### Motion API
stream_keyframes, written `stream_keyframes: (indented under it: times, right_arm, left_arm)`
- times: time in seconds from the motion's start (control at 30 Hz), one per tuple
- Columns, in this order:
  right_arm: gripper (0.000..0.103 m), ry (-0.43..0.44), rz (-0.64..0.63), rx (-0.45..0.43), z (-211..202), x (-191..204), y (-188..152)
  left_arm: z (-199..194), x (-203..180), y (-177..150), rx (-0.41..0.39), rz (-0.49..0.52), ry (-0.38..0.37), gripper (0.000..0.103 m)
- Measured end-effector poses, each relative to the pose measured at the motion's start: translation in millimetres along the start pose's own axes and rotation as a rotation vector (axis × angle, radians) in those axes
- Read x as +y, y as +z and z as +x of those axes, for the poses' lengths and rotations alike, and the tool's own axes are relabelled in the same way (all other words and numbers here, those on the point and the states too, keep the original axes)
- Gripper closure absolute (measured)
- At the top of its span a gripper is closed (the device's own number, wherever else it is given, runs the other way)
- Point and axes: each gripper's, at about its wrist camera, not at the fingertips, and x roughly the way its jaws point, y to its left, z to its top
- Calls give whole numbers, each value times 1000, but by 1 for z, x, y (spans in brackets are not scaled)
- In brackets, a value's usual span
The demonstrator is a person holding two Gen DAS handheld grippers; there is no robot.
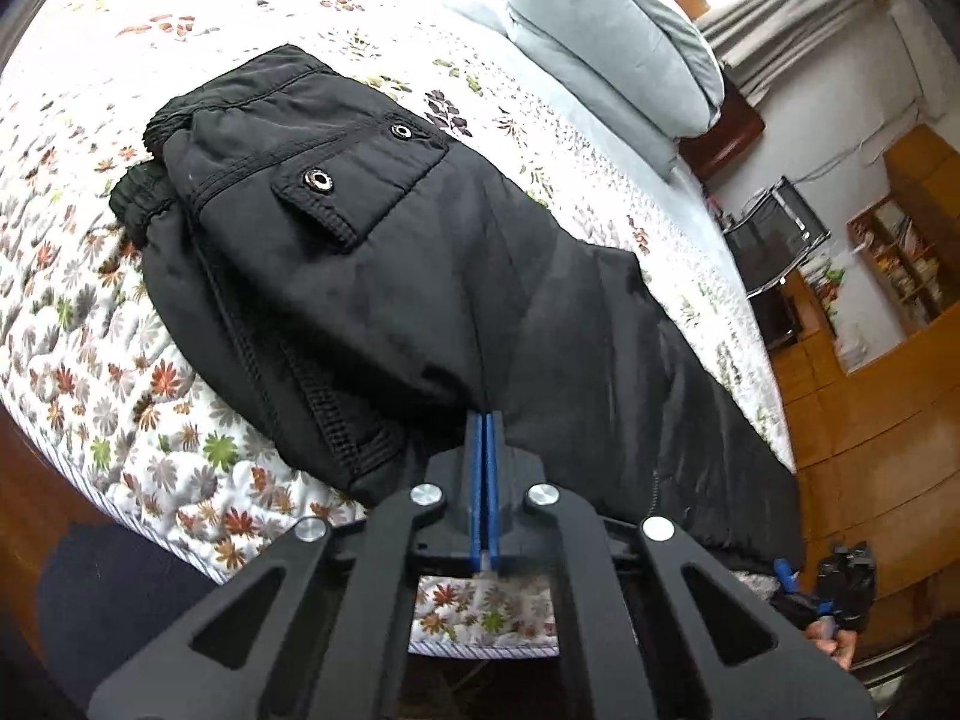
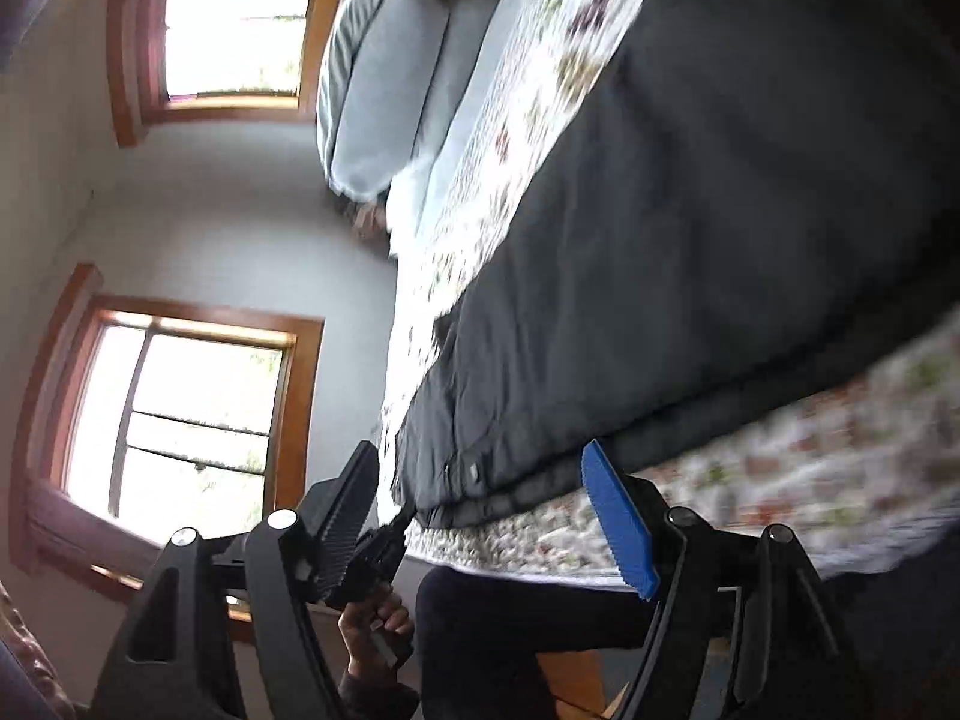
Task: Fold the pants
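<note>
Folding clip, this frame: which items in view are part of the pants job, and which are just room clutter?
Part of the job:
black pants, laid on the floral quilt
left gripper, shut on the pants
right gripper, open near the pants' end

Just there:
grey pillows
chair
wooden shelves
windows

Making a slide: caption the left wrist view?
Left gripper shut on black pants lying on a floral quilt.
</note>
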Motion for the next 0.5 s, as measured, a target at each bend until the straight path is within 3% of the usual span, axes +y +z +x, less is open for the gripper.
stream_keyframes:
  times: [0.2, 0.5]
  right_arm:
    - [33, -43, 76, 83, 58, -9, -17]
    - [34, -66, 99, 78, 75, -7, -13]
  left_arm:
    - [-6, 4, -8, -1, -7, -27, 103]
    - [-39, 18, -23, -18, -36, -29, 103]
